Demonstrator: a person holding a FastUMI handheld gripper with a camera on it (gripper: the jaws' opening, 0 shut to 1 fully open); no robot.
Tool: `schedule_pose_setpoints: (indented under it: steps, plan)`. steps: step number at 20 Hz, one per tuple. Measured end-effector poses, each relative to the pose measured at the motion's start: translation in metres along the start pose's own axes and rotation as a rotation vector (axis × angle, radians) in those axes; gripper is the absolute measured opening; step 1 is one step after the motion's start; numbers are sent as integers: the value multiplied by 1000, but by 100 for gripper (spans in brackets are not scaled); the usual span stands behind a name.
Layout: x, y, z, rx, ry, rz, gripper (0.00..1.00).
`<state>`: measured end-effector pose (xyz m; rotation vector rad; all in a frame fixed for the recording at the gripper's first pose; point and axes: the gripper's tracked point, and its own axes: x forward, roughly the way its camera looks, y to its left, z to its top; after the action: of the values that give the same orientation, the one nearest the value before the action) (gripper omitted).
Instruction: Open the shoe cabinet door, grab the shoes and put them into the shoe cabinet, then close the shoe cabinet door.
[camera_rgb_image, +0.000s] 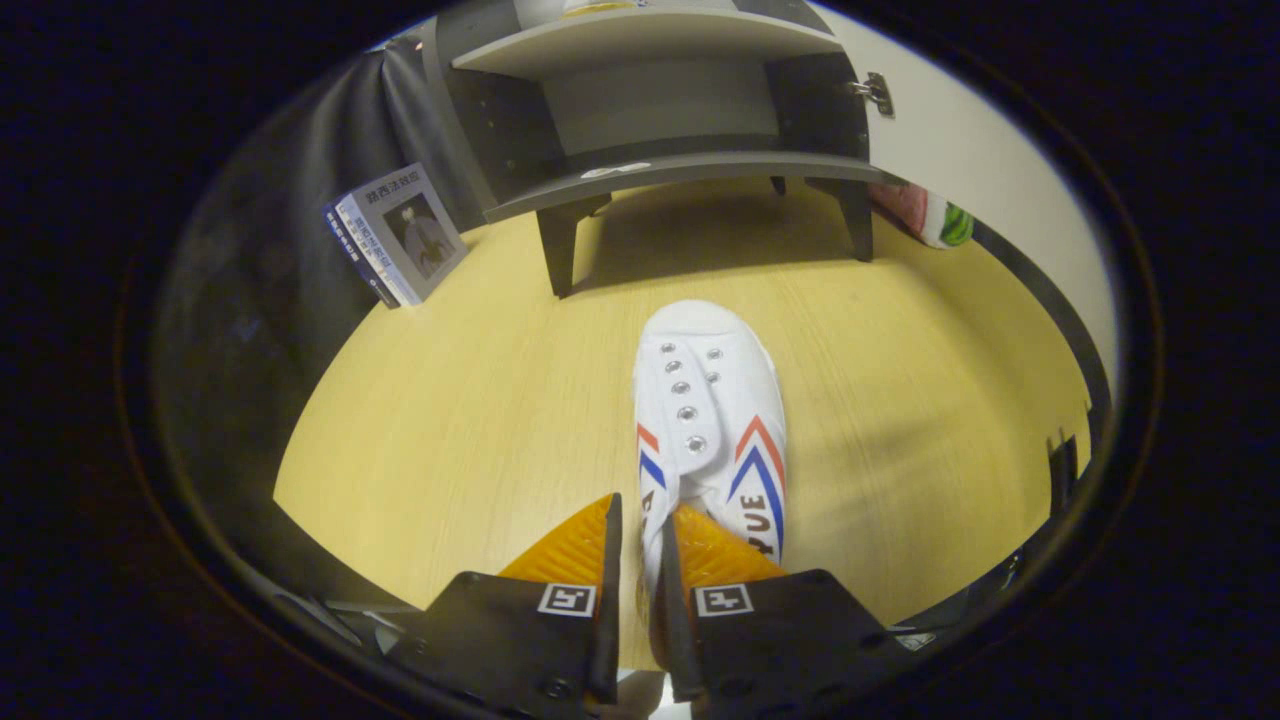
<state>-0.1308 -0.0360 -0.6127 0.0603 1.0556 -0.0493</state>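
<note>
One white canvas shoe (712, 420) on the pale wooden floor (480, 400), toe pointing toward the shoe cabinet (660, 120) beyond, door (960, 150) already swung open to the right; heel collar pinched between the gripper (640, 550) fingers, nearly closed, one finger inside the shoe opening and one outside the wall. Probably light, soft and floppy, canvas likely to fold under pressure, so a hold on the stiffer heel rim looks the sensible spot, though the toe may droop when lifted. Small book (400, 235) leaning against the wall left of the cabinet, well apart from the shoe.
</note>
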Motion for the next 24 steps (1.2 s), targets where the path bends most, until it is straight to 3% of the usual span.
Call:
schedule_pose_setpoints:
  steps: [6, 9, 10, 24]
  plan:
    - [4, -1, 0, -118, -73, -30, 21]
    - [13, -2, 2, -164, -91, -39, 5]
    - [7, -2, 1, -167, -89, -37, 4]
    - [-49, -5, 91, -59, -276, -46, 2]
